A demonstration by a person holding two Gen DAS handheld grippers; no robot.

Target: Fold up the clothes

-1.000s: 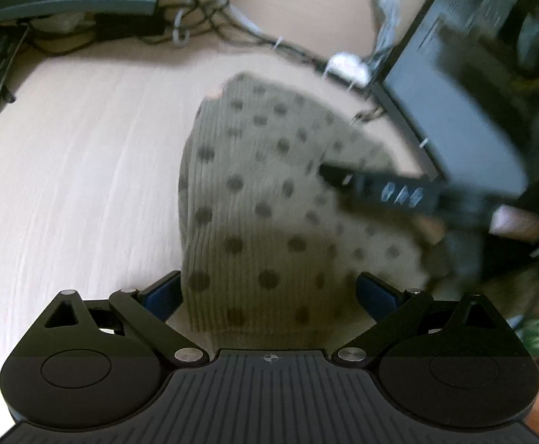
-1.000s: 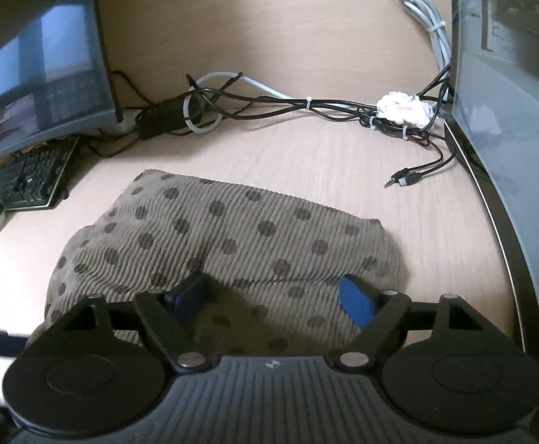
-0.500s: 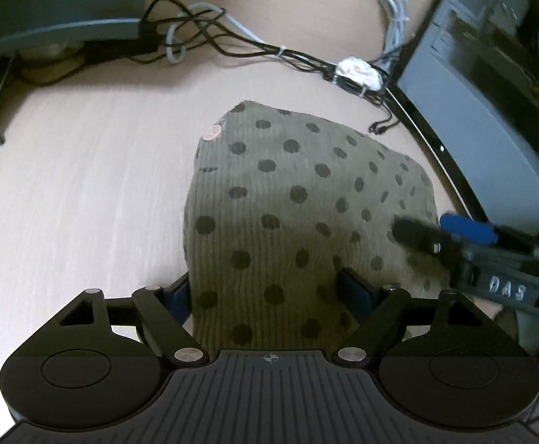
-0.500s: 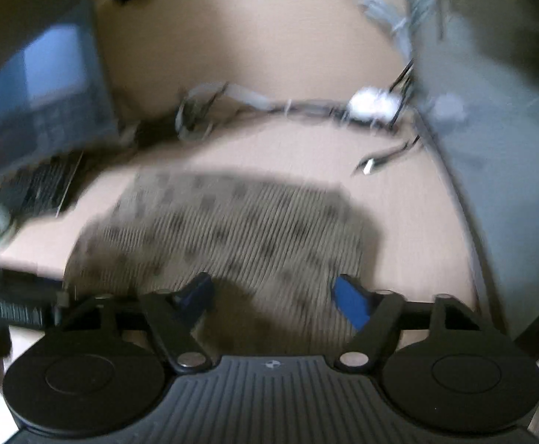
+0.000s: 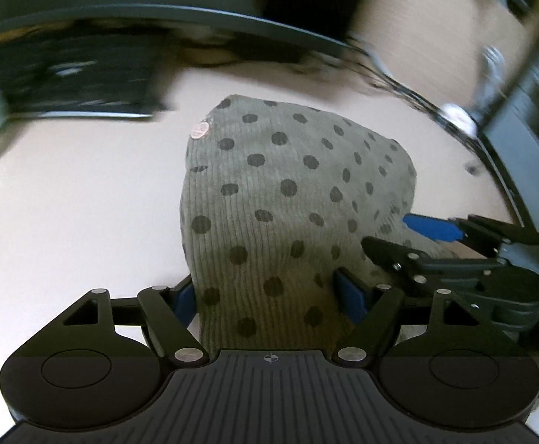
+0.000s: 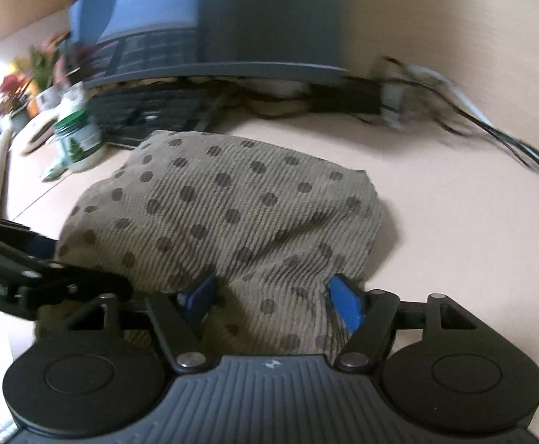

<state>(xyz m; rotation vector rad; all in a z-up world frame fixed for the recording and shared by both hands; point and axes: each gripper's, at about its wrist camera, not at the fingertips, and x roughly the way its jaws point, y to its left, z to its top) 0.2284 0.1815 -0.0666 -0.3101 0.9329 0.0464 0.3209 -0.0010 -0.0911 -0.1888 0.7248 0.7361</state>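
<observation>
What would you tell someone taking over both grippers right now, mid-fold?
Left gripper: jaws closing, near edge of the polka-dot garment between its fingers; a firm pinch is unclear.
Right gripper: jaws opening, the cloth's other near corner bunched between its fingers.
The garment lies as a compact, already folded bundle on the desk, between the keyboard and the cables.
Left to do: any final fold or flattening, then let go.

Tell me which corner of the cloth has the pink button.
The cloth's far left corner in the left wrist view holds the pink button; other visible corners are bare.
</observation>
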